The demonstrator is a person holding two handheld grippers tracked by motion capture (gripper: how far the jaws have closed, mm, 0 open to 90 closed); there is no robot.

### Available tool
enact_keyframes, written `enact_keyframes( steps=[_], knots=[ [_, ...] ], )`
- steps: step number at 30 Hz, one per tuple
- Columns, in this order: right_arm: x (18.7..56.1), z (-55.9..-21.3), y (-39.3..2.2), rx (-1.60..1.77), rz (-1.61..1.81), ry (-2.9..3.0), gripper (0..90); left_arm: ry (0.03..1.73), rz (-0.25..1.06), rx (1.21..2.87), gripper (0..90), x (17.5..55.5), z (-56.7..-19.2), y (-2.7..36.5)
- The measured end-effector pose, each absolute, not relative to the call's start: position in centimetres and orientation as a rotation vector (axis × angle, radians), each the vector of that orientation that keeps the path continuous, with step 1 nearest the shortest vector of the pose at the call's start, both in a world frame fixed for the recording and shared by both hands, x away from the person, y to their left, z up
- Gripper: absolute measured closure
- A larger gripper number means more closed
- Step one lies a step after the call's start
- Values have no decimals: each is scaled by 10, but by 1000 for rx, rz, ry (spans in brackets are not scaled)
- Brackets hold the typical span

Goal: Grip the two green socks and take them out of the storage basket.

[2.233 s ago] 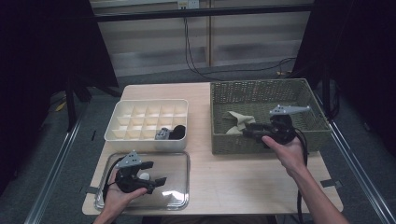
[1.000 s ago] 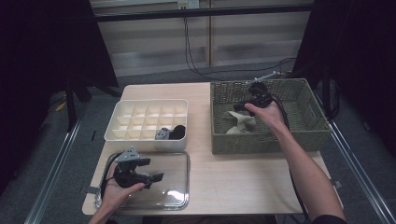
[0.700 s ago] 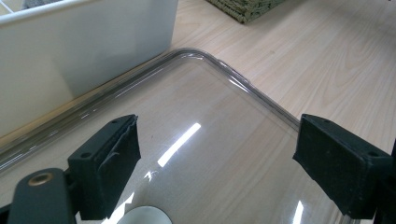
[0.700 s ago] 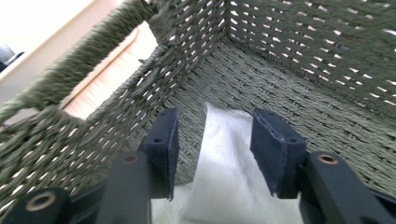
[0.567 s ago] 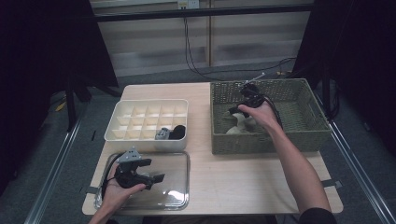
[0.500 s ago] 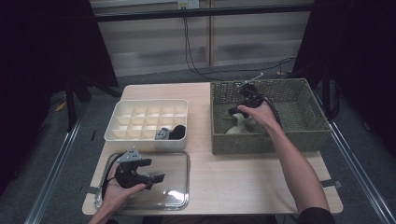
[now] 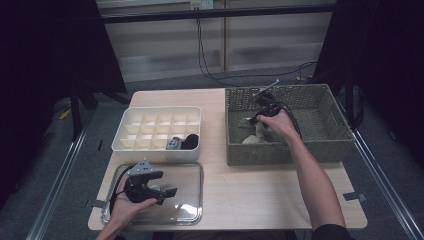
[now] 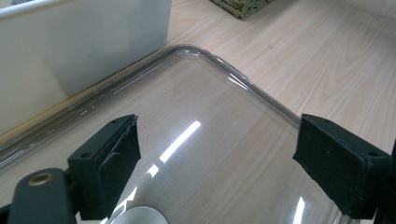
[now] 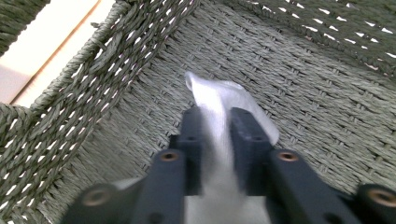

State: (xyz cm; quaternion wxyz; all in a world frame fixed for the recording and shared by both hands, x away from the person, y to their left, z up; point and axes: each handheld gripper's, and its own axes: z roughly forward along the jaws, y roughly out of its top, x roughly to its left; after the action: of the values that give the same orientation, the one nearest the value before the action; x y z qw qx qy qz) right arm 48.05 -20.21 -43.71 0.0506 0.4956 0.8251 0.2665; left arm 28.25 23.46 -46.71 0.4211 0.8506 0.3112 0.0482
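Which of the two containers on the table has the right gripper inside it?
The woven basket on the right: the right gripper is inside it, shut on a white cloth. The white divided box has no gripper in it.

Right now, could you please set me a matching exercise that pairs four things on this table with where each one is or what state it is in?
Things:
1. right gripper
2. left gripper
3. white divided box
4. wicker basket

Places or states:
a. jaws open above the clear tray
b. holds dark items in its near right compartments
c. jaws closed on a pale piece of cloth
d. stands at the right of the table

Pairs: 1-c, 2-a, 3-b, 4-d
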Motion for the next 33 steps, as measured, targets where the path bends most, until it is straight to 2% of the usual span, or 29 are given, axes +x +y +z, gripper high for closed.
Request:
enact_keyframes(
  steps=[5, 33],
  knots=[
    [481, -436, -204, 1525, 840, 2492, 863, 780, 115, 2123, 135, 282, -467, 235],
    [467, -412, -224, 1495, 1159, 2358, 867, 790, 153, 2128, 131, 279, -467, 239]
  ],
)
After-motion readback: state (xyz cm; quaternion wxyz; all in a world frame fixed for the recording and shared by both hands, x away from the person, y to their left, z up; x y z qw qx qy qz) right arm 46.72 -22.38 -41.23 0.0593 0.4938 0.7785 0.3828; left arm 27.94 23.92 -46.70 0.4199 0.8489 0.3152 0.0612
